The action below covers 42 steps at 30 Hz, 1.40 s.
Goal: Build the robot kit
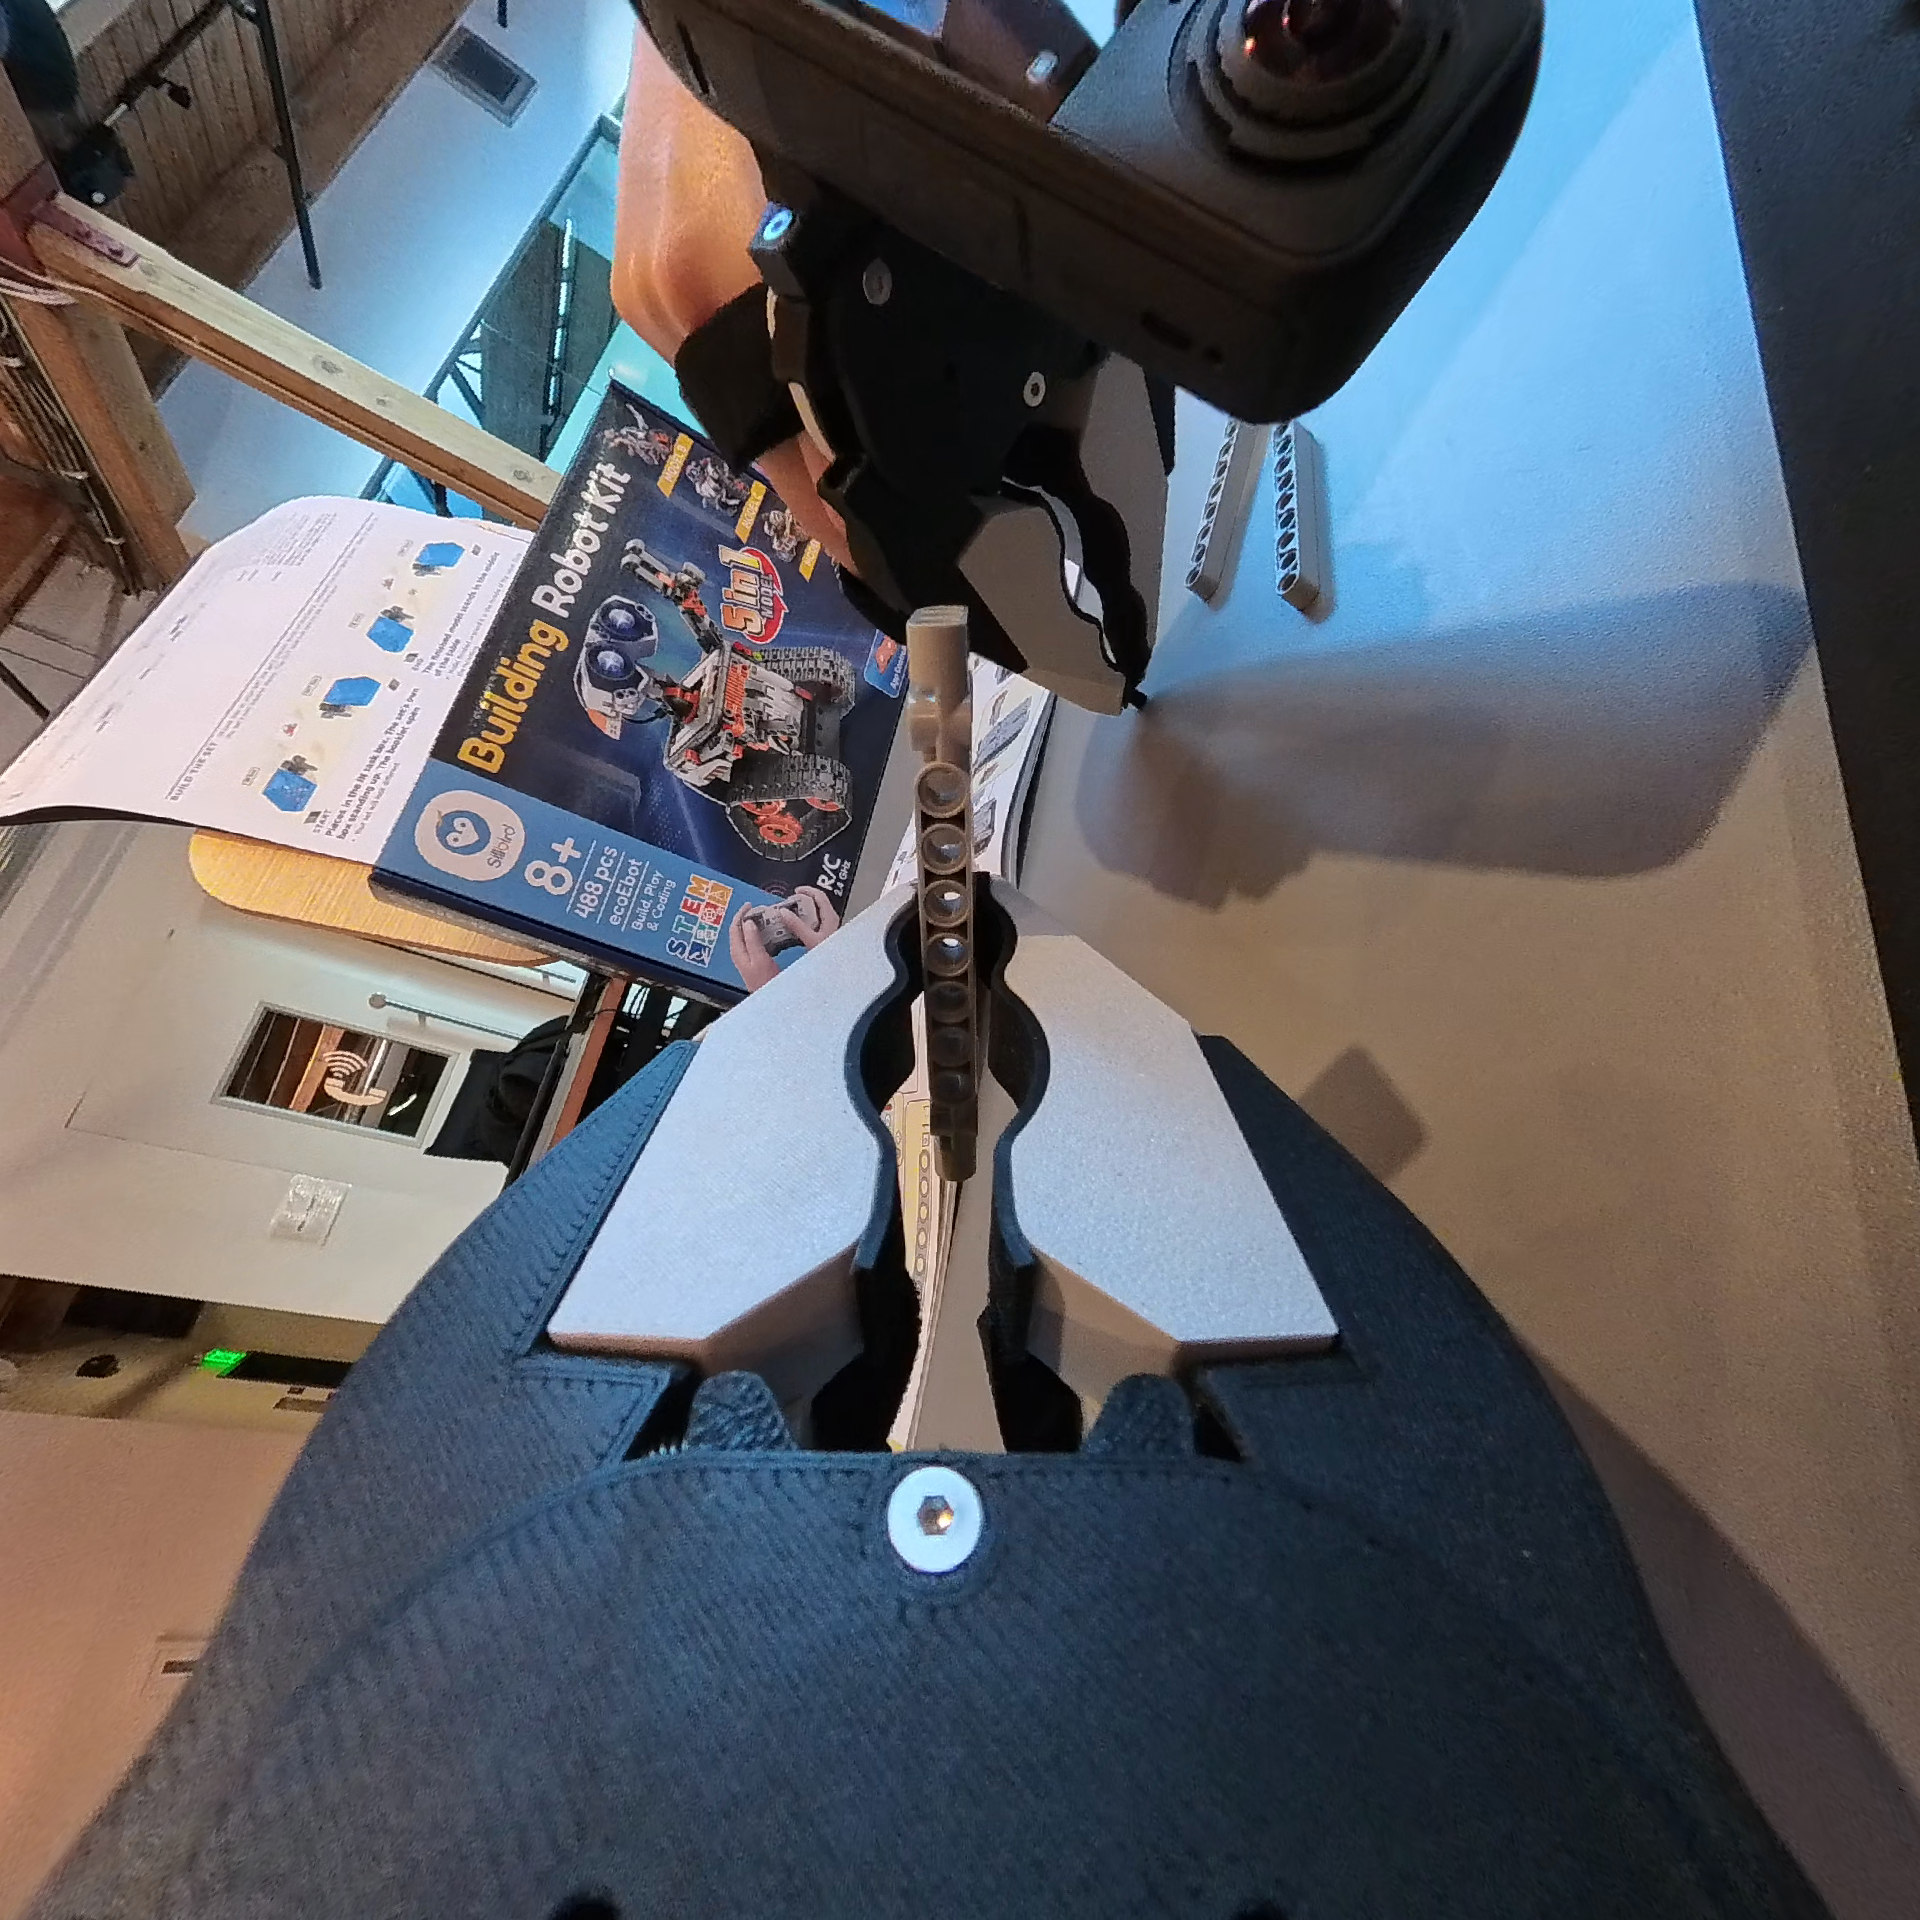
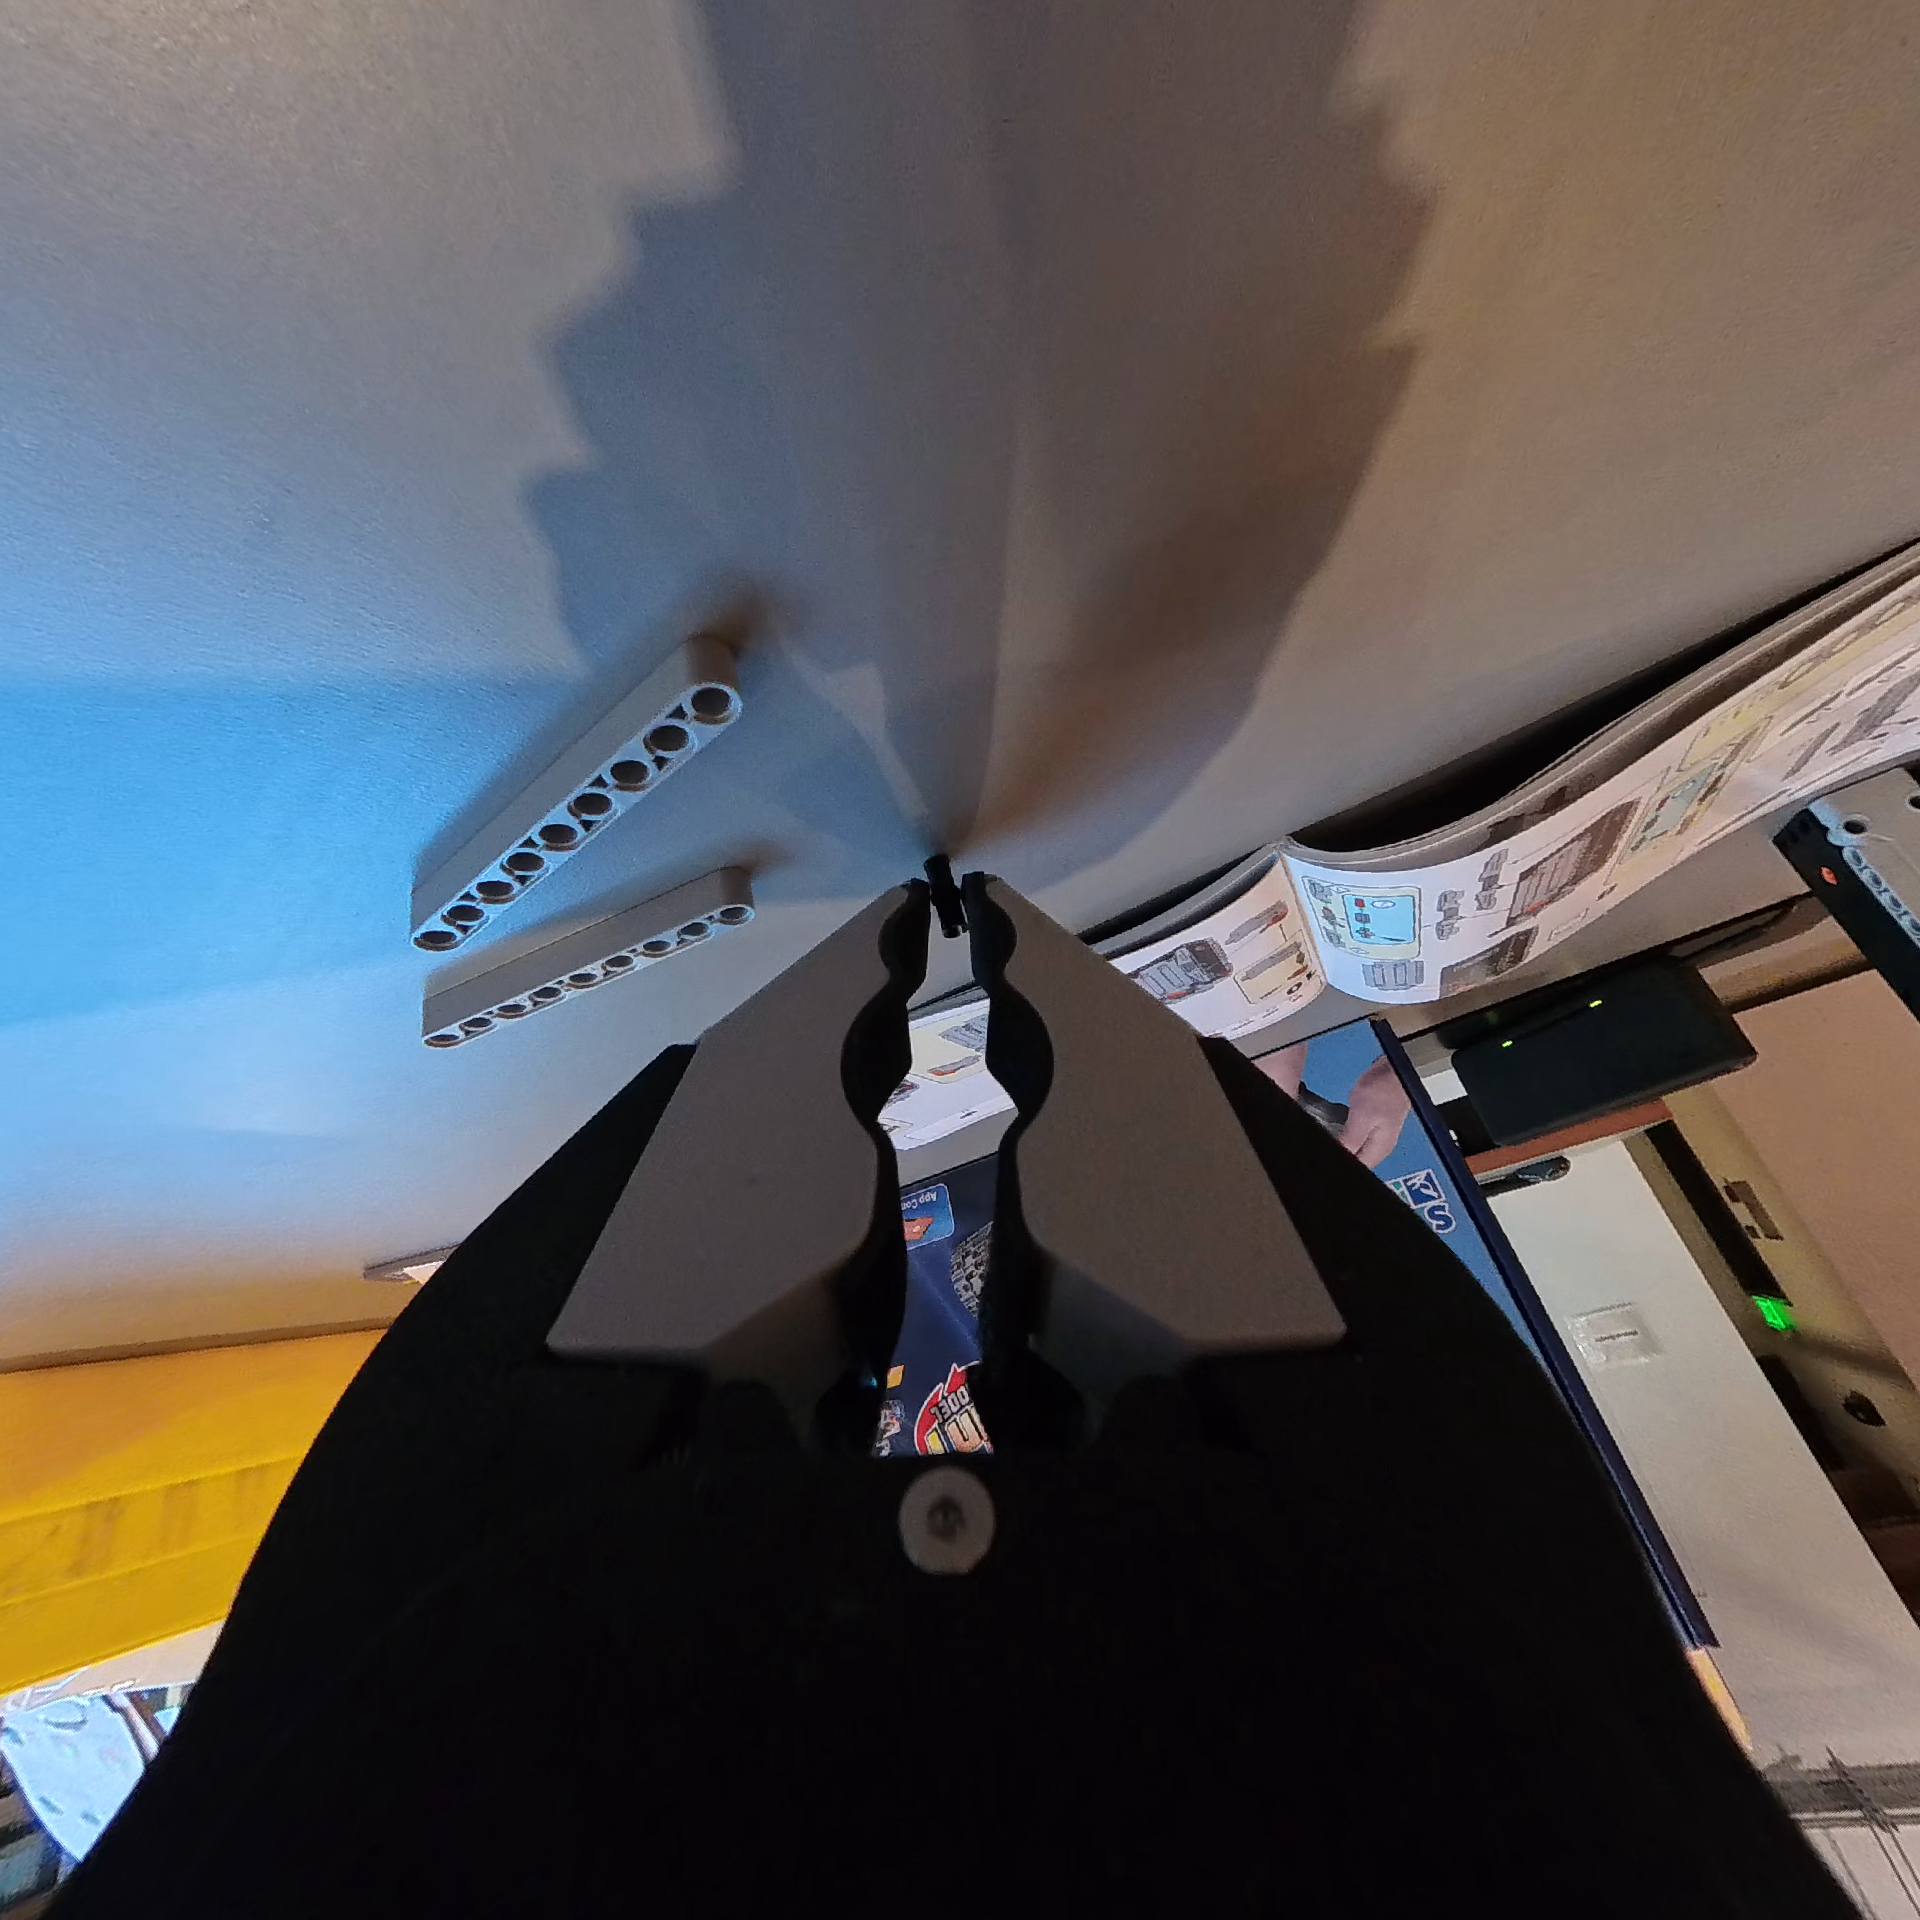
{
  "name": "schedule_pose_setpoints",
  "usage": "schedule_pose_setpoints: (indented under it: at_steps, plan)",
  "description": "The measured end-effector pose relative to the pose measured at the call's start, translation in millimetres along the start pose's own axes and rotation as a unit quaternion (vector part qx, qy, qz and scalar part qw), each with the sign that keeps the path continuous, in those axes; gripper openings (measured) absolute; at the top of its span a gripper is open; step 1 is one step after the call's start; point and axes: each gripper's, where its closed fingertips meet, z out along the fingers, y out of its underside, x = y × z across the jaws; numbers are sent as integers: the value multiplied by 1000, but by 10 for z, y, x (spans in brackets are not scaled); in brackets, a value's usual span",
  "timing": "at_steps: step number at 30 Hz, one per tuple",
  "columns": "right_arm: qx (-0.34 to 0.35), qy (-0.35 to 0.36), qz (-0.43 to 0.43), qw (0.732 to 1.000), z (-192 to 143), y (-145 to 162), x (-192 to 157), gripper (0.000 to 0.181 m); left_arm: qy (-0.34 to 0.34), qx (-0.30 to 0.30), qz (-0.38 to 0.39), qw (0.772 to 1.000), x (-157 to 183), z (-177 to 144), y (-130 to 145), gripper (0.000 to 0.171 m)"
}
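Facing printed kit box (image 1: 634,717), instruction booklet (image 2: 1455,894)

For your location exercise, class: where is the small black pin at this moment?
In the right wrist view, the small black pin sits pinched at the tips of the right gripper, just off the white tabletop, right of two grey holed beams.

From my remote seat, the place looked like a workshop or lab: a pale desk (image 1: 1455,1039) carried a robot building-kit box (image 1: 644,717) and instruction sheets (image 1: 239,665), with a bare timber frame (image 1: 260,343) and light stands (image 1: 281,135) behind.
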Motion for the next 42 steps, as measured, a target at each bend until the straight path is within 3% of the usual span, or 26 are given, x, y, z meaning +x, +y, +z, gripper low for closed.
schedule_pose_setpoints:
  at_steps: [15,20,22,26,28,31,42]
  plan:
    - [15,7,24,1000,-74,-23,20,13,0,0,-3,1000,-4,3,9,4]
    - [101,19,111,988,-314,-14,146,18,-1,0,-5,1000,-10,1,10,4]
    - [190,10,199,961,-480,5,218,17,-1,1,-5,1000,-13,0,9,4]
    - [372,-62,370,849,-600,158,219,16,0,3,-5,1000,-9,0,-5,4]
    - [403,-84,414,812,-497,216,174,14,2,2,-3,1000,2,5,-2,4]
    - [406,-104,458,784,-391,224,155,14,4,-1,-6,1000,12,10,15,4]
    - [268,-133,426,854,-95,91,22,17,10,-2,-11,1000,41,26,28,4]
